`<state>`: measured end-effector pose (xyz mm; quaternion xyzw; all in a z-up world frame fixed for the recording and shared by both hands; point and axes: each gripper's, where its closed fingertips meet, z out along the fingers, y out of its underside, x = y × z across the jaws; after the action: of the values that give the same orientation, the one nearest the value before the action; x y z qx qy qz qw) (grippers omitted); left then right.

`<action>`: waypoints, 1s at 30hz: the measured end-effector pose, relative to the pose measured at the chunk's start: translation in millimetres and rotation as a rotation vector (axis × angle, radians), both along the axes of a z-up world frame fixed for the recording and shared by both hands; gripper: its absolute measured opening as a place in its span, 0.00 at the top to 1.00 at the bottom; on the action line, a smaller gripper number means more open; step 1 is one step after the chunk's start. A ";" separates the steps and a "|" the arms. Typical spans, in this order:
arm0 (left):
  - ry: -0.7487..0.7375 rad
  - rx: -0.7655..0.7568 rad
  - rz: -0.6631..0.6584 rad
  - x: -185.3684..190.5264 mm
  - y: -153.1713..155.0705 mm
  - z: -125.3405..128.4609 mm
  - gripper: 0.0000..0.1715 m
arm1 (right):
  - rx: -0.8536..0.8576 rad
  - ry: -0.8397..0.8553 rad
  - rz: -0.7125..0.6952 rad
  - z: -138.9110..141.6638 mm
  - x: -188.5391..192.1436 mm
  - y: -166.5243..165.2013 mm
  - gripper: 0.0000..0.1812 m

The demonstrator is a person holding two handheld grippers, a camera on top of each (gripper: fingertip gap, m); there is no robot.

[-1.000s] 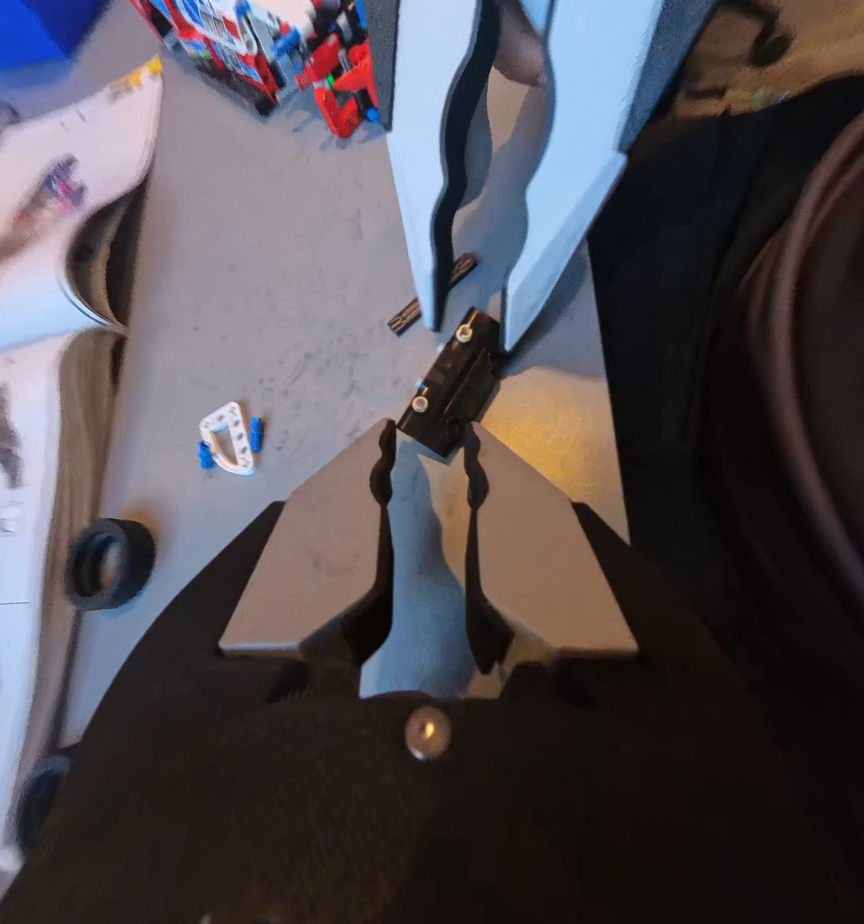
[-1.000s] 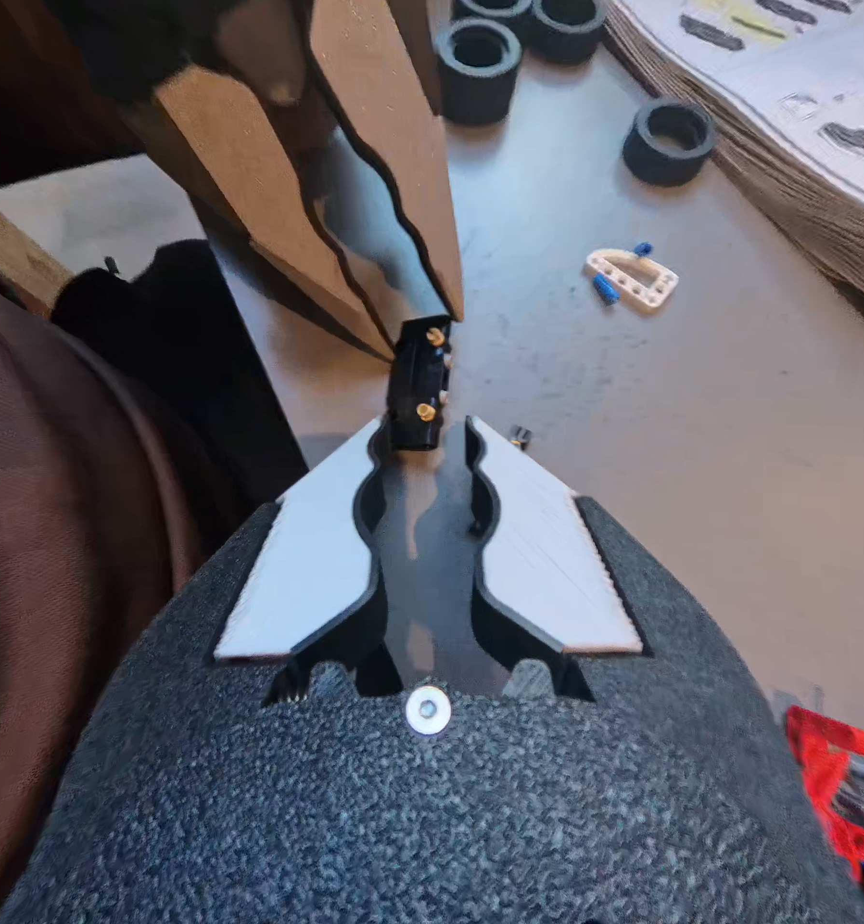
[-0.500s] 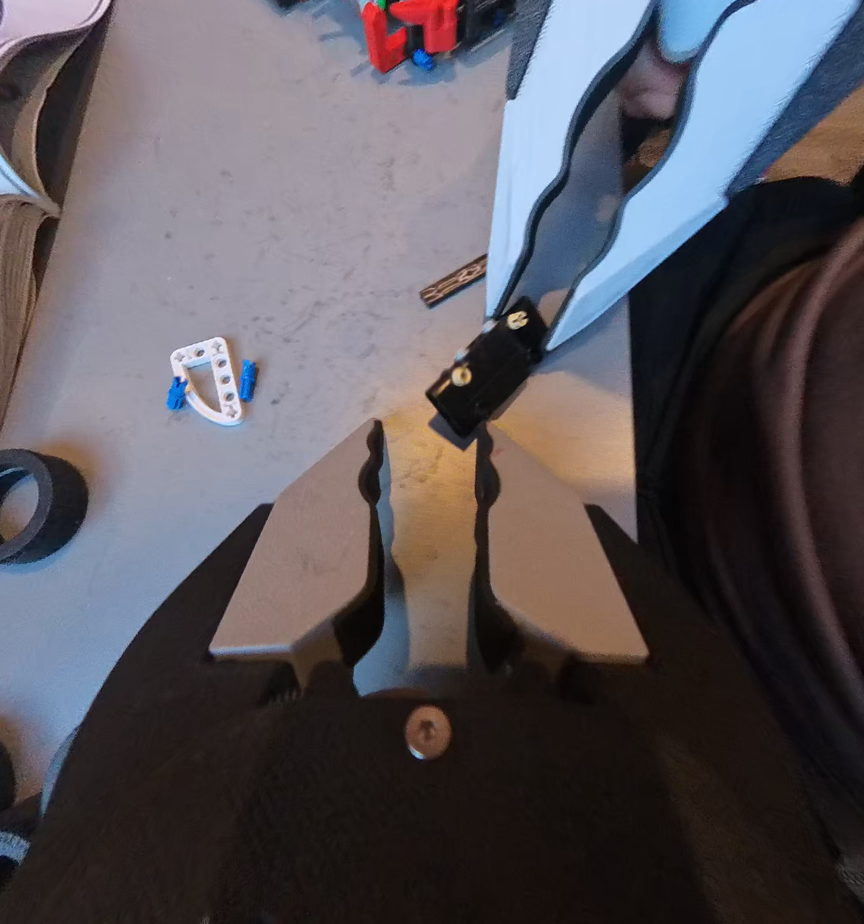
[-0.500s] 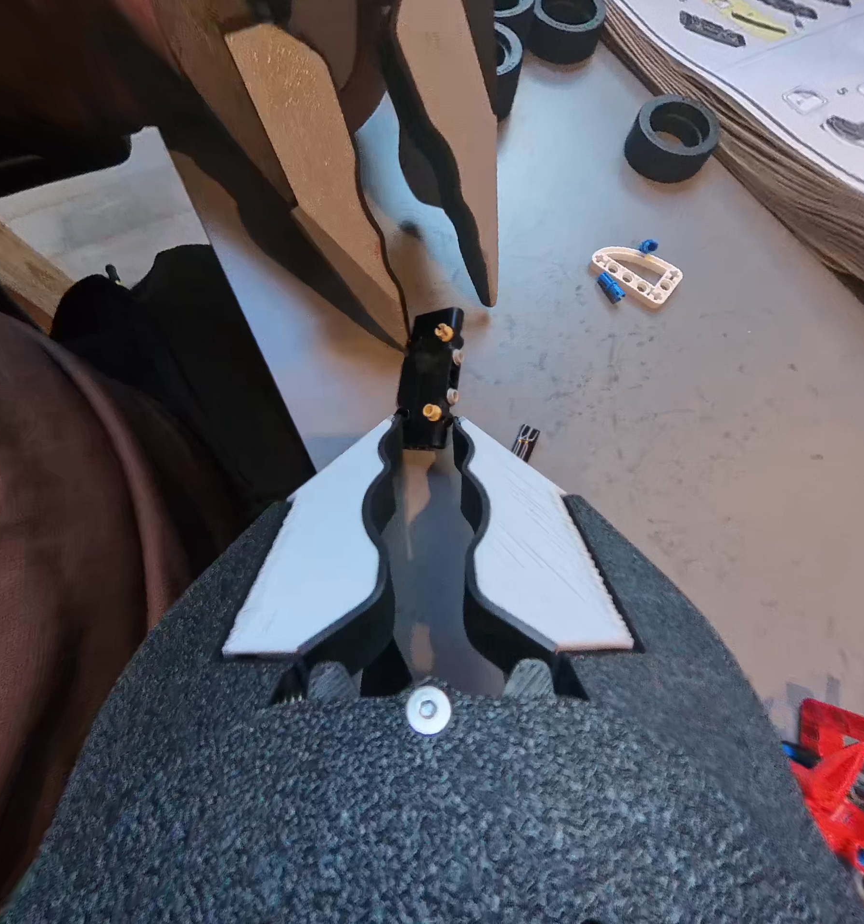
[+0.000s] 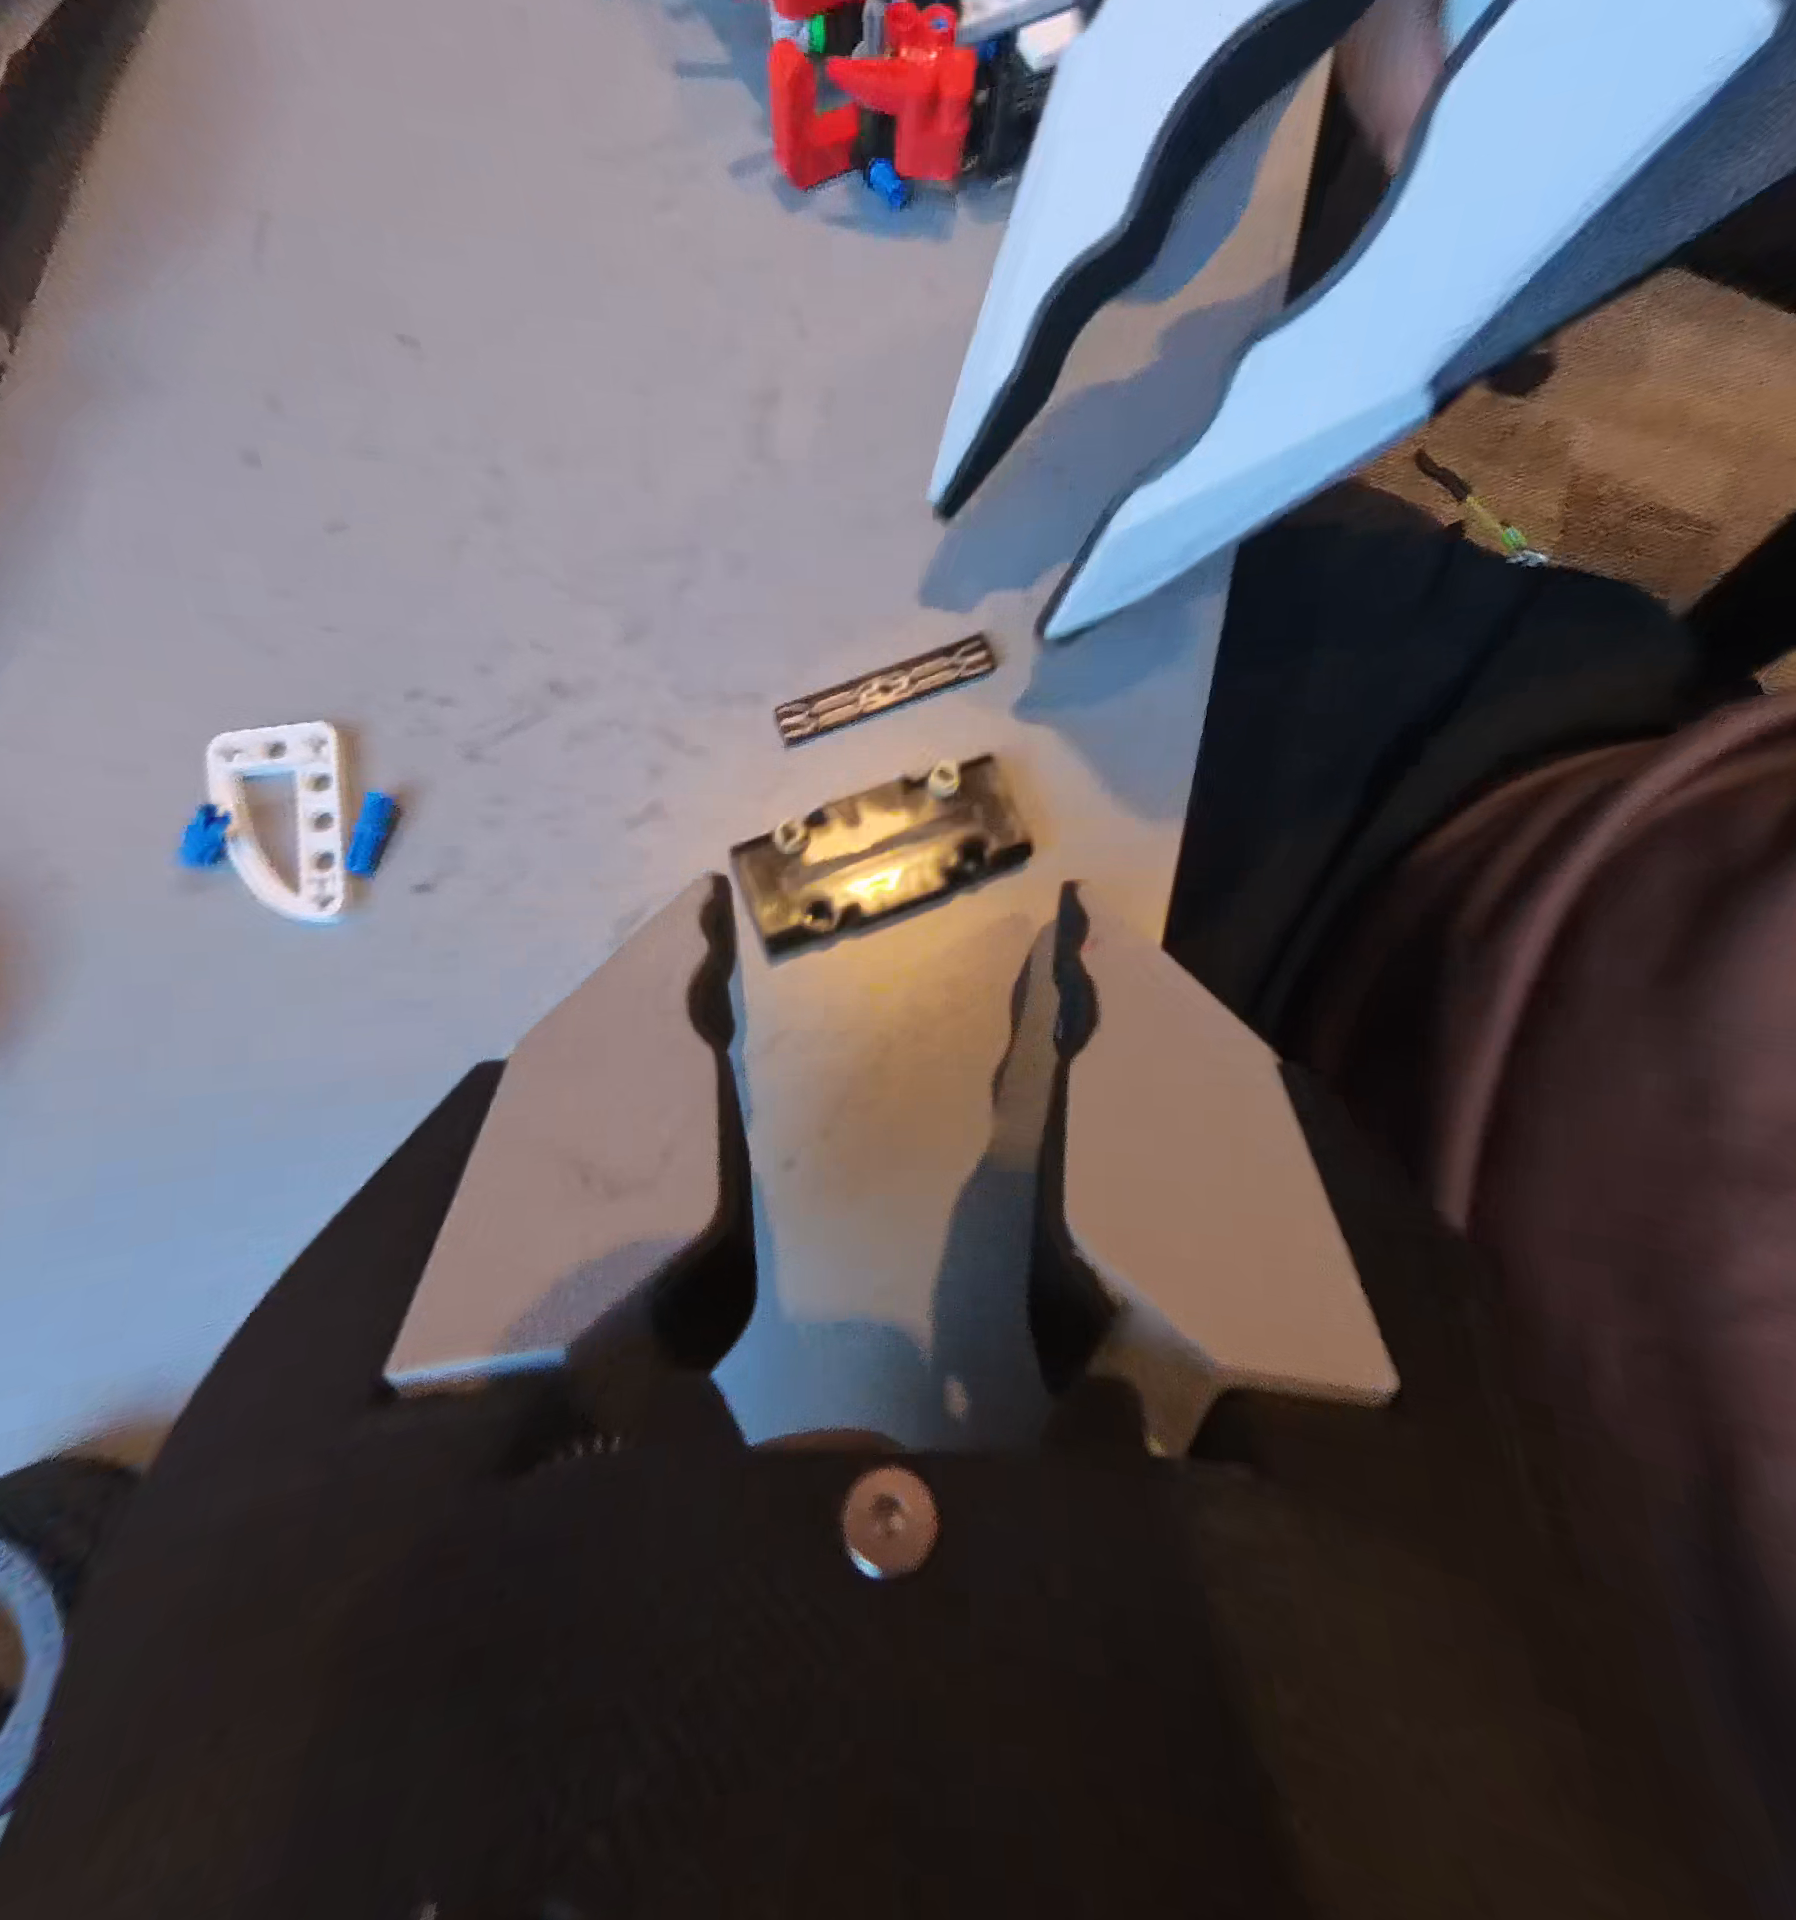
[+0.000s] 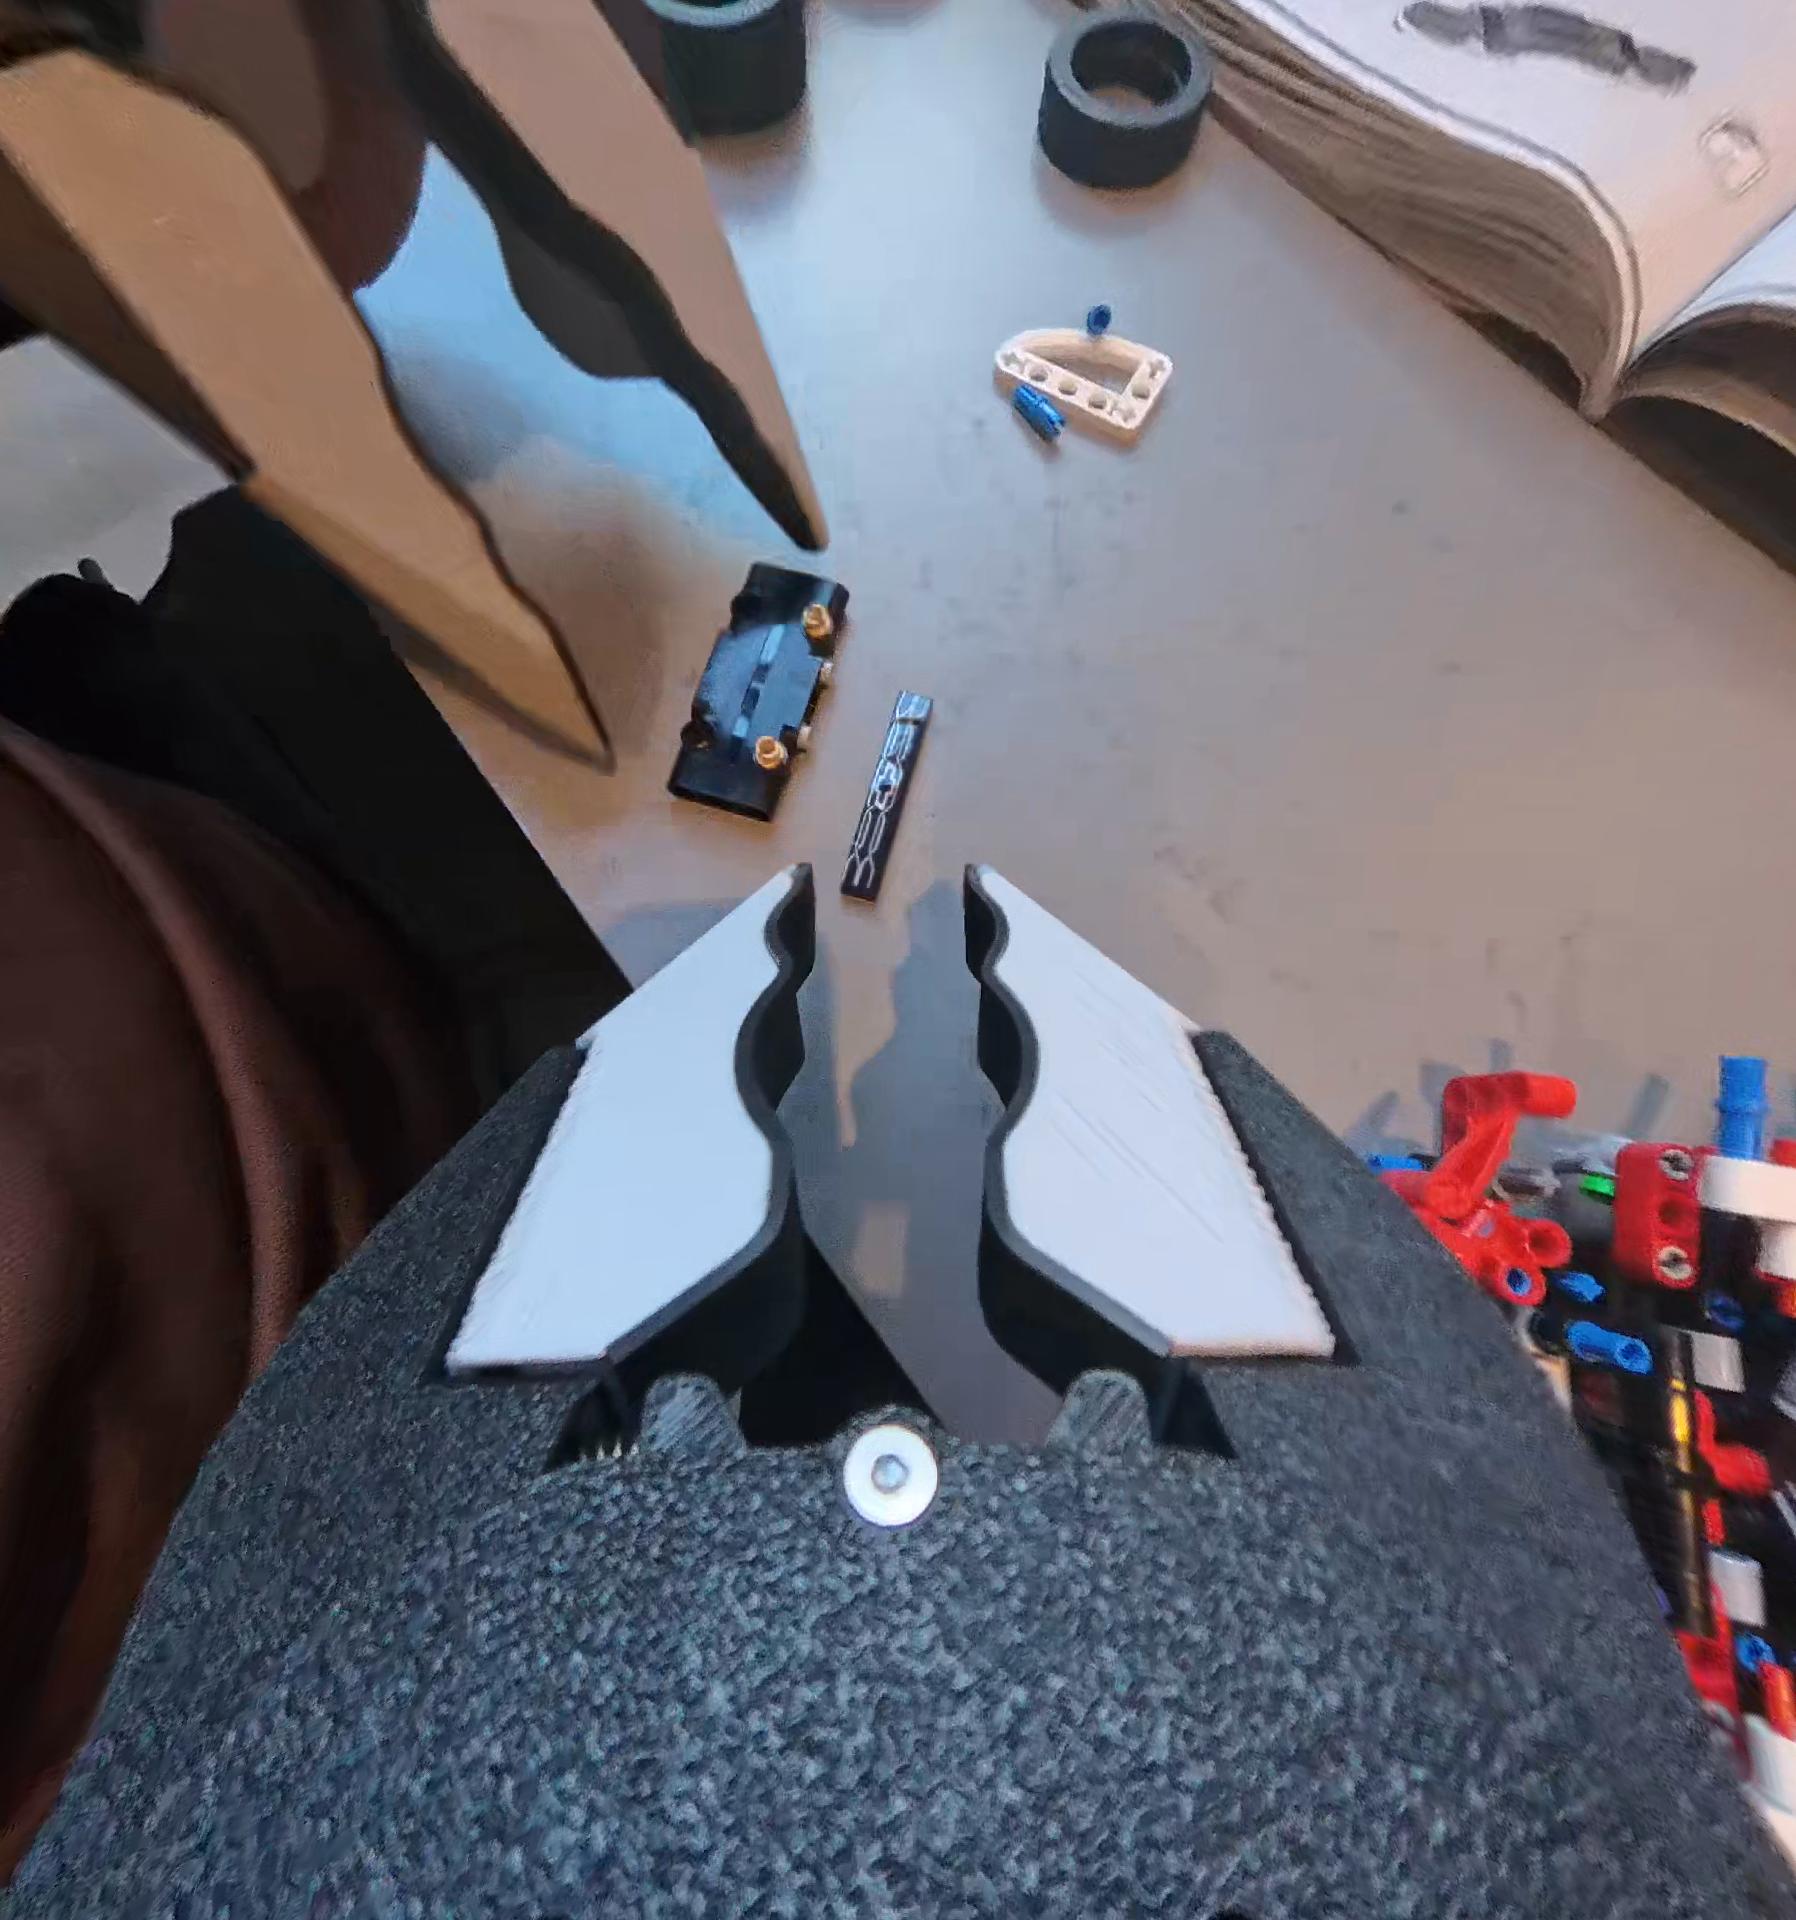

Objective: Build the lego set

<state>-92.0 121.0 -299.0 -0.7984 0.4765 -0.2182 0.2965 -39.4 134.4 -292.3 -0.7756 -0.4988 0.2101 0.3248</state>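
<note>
Left tool (image 5: 889, 899): was seen parted wide, nothing held.
Right tool (image 6: 889, 883): was found parted, empty.
Black assembly (image 5: 881, 855): was lying flat on the worktop (image 5: 437, 436), just ahead of the left tool, near the front edge.
Black tile (image 6: 887, 795): was laid just beside the assembly, apart from it.
Risk: the thin tile was judged liable to be skidded under a shallow pinch.
Risk: the assembly could be nudged over the edge.
</note>
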 end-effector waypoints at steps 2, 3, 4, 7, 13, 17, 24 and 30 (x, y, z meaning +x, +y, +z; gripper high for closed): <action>0.050 0.053 0.032 4.8 4.0 -4.0 0.65 | -0.013 -0.020 0.010 -7.7 -3.0 -1.3 0.84; 0.083 0.067 0.049 4.1 7.0 -7.9 0.64 | -0.003 -0.038 0.011 -11.6 -3.4 -0.3 0.86; 0.084 0.062 0.056 6.1 8.1 -8.8 0.63 | 0.002 -0.050 0.015 -15.1 -4.2 -0.2 0.88; 0.088 0.046 0.009 9.7 7.6 -9.6 0.65 | -0.002 -0.038 0.042 -16.9 -10.7 -3.6 0.92; 0.072 0.055 -0.463 -6.5 -1.5 -9.5 0.65 | 0.012 -0.026 0.086 -16.1 -11.8 -8.3 0.96; 0.136 0.053 -0.528 -27.6 9.3 -7.3 0.59 | 0.126 -0.046 0.167 -10.8 -11.5 -14.8 0.96; 0.279 0.032 -0.111 -36.8 19.6 -9.0 0.52 | 0.339 -0.103 0.255 -4.6 -7.7 -14.4 0.96; 0.235 -0.031 0.078 -35.7 23.8 -8.9 0.55 | 0.320 -0.106 0.236 -7.5 -4.7 -12.9 0.96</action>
<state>-127.7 144.8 -307.9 -0.8410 0.4730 -0.1185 0.2345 -44.0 121.5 -299.8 -0.6603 -0.6297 0.1236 0.3900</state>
